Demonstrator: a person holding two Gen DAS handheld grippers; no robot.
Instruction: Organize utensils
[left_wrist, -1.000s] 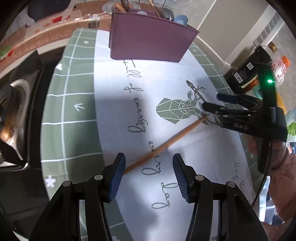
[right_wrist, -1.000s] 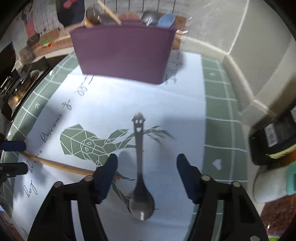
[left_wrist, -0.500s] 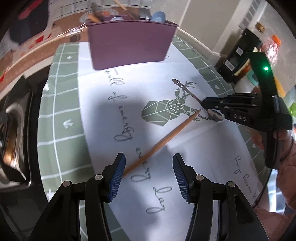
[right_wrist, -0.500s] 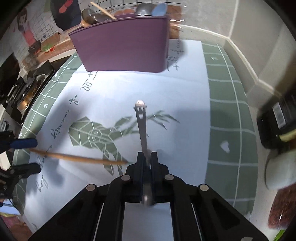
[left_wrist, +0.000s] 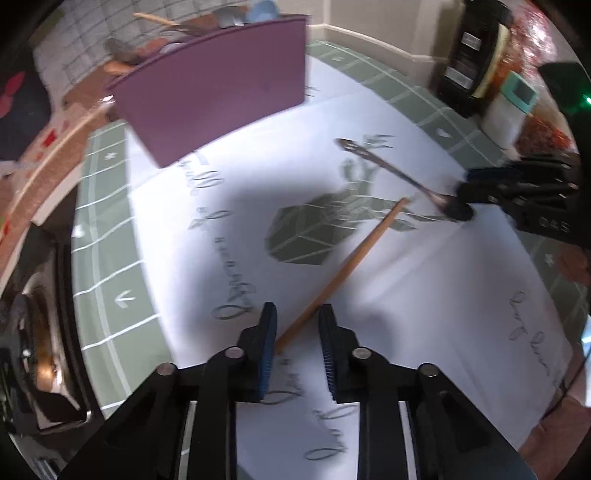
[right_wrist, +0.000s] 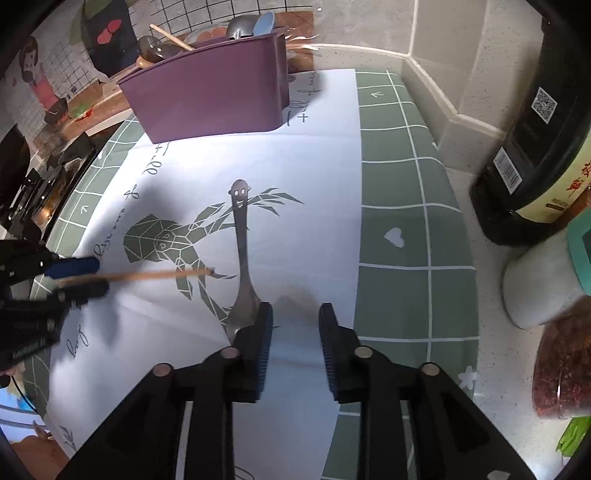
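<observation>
- Left gripper (left_wrist: 297, 345): fingers have just been closing around the near end of the wooden chopstick (left_wrist: 347, 266); a gap remains, so no grasp yet.
- Right gripper (right_wrist: 295, 345): fingers have just been opening, released; the metal spoon (right_wrist: 242, 254) lies on the cloth, its bowl beside the left finger (right_wrist: 263, 343).
- Purple utensil holder (right_wrist: 210, 99) stands at the far end of the counter (right_wrist: 402, 221).

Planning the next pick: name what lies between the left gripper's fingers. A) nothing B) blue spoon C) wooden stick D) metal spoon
C: the wooden stick runs between the fingers of the left gripper, whose jaws have just been closing but do not visibly press it.
</observation>
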